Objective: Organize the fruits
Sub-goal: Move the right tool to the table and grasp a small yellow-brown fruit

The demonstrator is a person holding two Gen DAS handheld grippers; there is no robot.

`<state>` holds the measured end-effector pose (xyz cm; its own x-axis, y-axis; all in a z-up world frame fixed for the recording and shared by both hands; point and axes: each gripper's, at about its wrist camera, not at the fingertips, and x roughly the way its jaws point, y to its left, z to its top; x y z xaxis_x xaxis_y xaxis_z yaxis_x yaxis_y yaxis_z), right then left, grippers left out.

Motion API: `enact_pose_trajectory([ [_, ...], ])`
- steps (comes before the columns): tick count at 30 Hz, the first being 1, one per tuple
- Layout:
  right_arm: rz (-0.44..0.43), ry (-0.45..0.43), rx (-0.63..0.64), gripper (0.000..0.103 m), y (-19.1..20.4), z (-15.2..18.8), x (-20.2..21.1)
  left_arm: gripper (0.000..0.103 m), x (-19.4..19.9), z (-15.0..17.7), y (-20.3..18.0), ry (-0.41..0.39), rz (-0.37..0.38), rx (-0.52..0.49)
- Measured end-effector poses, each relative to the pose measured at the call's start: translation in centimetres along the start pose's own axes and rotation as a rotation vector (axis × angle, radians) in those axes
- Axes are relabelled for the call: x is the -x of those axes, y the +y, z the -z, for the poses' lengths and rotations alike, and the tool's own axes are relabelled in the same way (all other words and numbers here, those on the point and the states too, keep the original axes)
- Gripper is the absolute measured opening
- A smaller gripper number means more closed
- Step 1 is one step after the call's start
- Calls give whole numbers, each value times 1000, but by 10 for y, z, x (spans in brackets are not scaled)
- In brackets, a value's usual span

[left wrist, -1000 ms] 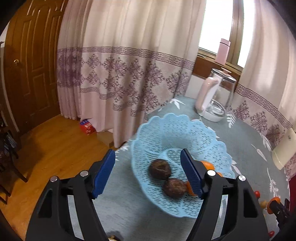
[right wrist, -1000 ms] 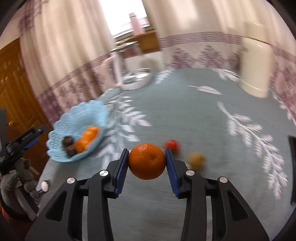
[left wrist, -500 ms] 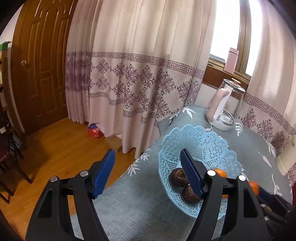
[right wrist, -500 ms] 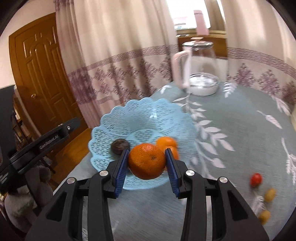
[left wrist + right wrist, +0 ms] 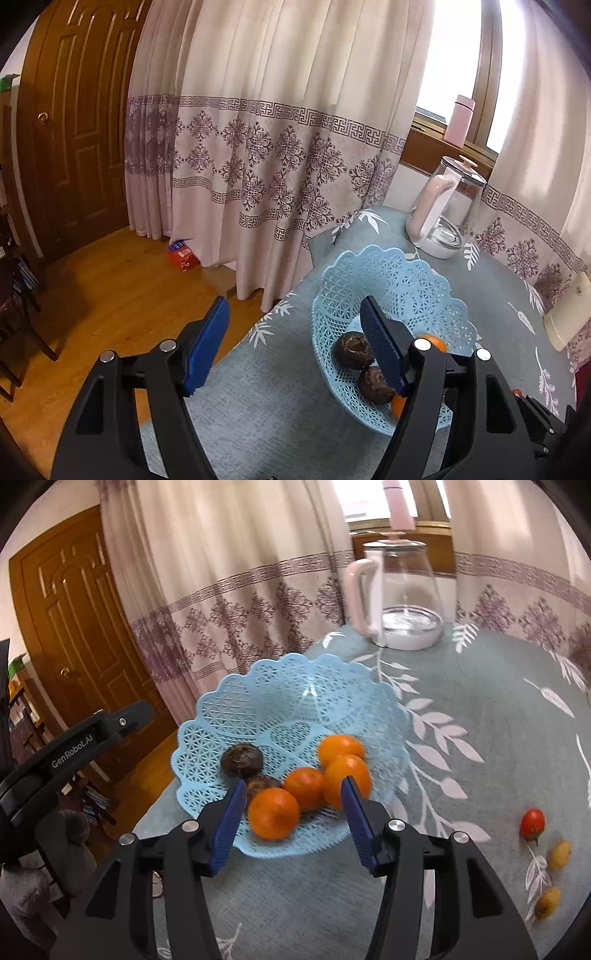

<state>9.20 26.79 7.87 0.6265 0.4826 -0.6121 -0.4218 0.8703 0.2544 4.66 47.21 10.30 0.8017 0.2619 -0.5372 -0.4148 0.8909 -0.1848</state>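
Right gripper [image 5: 293, 818] jaws spread, nothing between the pads; an orange [image 5: 273, 813] lies in the blue basket [image 5: 236, 701] at frame centre, beside three more oranges and two dark fruits. Left gripper [image 5: 295, 343] wide open, empty, at the basket's left edge. Small tomato [image 5: 532, 823] lower right on the table.

Left wrist view: set above the table's [image 5: 258, 417] near-left edge, facing obliquely toward curtain [image 5: 266, 147] and door [image 5: 74, 129]; blue basket [image 5: 417, 291] lower right. Right wrist view: set close over the same basket [image 5: 236, 709], facing the table's far edge and glass kettle [image 5: 402, 598]. Shared: basket, kettle [image 5: 443, 214], curtain [image 5: 229, 572], door [image 5: 81, 627], tablecloth.
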Motion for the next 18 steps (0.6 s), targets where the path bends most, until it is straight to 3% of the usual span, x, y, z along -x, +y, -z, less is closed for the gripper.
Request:
enact_pose_trajectory([
  [18,87,2,-121,59,-45,29,28,88,7,7,-21,15,60,-31],
])
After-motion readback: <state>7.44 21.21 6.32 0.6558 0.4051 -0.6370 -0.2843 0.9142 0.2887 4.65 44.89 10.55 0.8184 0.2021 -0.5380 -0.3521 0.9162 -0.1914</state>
